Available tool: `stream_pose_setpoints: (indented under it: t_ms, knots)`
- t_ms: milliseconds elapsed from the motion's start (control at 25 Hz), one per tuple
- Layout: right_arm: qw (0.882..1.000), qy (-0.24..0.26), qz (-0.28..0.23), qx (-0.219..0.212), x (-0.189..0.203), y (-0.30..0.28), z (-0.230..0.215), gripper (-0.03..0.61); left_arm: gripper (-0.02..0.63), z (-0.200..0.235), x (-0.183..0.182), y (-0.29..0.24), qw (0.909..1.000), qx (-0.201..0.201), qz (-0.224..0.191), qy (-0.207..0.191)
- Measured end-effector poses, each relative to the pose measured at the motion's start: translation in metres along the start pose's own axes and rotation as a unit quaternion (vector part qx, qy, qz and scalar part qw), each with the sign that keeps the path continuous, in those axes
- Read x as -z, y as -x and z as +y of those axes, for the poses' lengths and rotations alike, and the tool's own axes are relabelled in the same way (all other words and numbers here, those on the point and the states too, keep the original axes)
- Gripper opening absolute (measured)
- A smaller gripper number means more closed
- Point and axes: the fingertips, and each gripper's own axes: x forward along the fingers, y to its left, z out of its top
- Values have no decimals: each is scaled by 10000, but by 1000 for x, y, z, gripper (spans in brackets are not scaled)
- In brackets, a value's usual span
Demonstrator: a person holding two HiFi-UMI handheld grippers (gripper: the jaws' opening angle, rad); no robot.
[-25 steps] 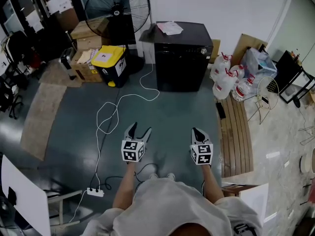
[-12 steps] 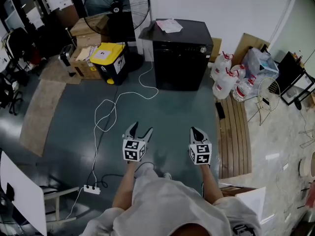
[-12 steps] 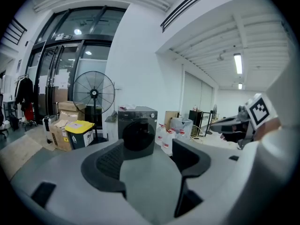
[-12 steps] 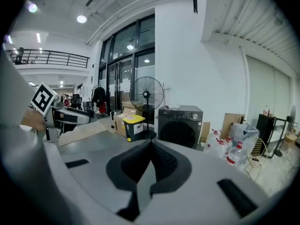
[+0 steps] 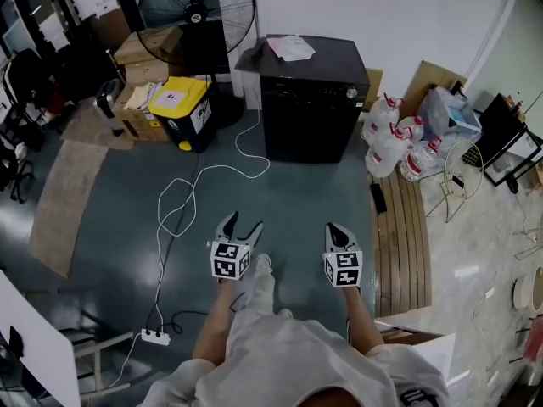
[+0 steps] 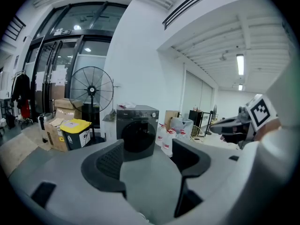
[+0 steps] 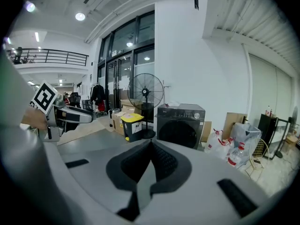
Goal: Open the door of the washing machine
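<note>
The dark washing machine (image 5: 310, 100) stands against the white wall ahead, its round door (image 6: 137, 136) closed; it also shows in the right gripper view (image 7: 180, 124). Papers lie on its top. My left gripper (image 5: 238, 225) is held over the floor well short of the machine, jaws open with nothing between them (image 6: 149, 157). My right gripper (image 5: 336, 231) hangs beside it at the same height, jaws shut with nothing in them (image 7: 150, 156).
A standing fan (image 5: 197, 13), a yellow-lidded bin (image 5: 180, 108) and cardboard boxes (image 5: 136, 53) are left of the machine. Water jugs (image 5: 392, 147) and a wooden slat mat (image 5: 405, 227) lie to the right. A white cable (image 5: 182, 197) runs across the floor to a power strip (image 5: 153, 337).
The person has stepped forward: the machine and floor clutter sit slightly nearer, and a foot now shows between the grippers. Both grippers keep their pose and jaw state.
</note>
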Motion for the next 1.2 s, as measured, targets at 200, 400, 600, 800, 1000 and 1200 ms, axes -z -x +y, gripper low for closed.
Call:
stream_pose_setpoints:
  t_ms: [200,400,600,800,1000,1200]
  knots:
    - [10000,30,17,64,-24,-50,-16,-2,302,27,-20,-51,9999,132,16,-10]
    - [9999,41,44,113,-55,-106,-22,-2,302,65,-46,-92,9997,234,21,-34]
    - [9998,52,87,153,-86,-161,-26,-2,302,109,-69,-133,9995,312,50,6]
    - [9996,34,130,253,-110,-208,-29,-2,302,148,-89,-173,9990,445,78,-4]
    - [9992,10,177,361,-125,-247,-36,-2,302,174,-106,-211,9981,600,90,-81]
    - [9988,-44,252,423,-128,-274,-41,-2,302,189,-111,-237,9973,708,177,-127]
